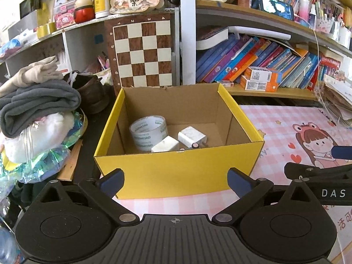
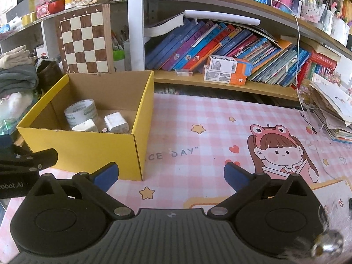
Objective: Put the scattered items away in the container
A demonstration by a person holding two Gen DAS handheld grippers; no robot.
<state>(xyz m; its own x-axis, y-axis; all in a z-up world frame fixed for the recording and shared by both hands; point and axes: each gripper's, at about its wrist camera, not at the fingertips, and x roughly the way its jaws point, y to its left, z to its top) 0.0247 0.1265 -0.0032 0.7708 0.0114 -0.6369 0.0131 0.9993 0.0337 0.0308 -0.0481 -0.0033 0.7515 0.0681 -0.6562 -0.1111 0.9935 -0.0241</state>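
Note:
A yellow cardboard box (image 1: 176, 171) (image 2: 88, 149) stands open on the pink checked mat. Inside it lie a roll of clear tape (image 1: 147, 132) (image 2: 81, 111), two white charger blocks (image 1: 191, 136) (image 1: 165, 144) (image 2: 116, 122) (image 2: 85, 125) and a small round-ended tube (image 1: 194, 145) (image 2: 104, 129). My left gripper (image 1: 176, 181) is open, empty, just in front of the box's near wall. My right gripper (image 2: 171, 176) is open and empty over the mat, to the right of the box. Each gripper shows at the edge of the other's view.
A pile of folded clothes and shiny wrapping (image 1: 37, 114) sits left of the box. A chessboard (image 1: 143, 52) leans behind it. Shelves of books (image 2: 231, 48) line the back, with small orange boxes (image 2: 226, 70). Loose papers (image 2: 334, 110) crowd the right edge of the mat (image 2: 220, 118).

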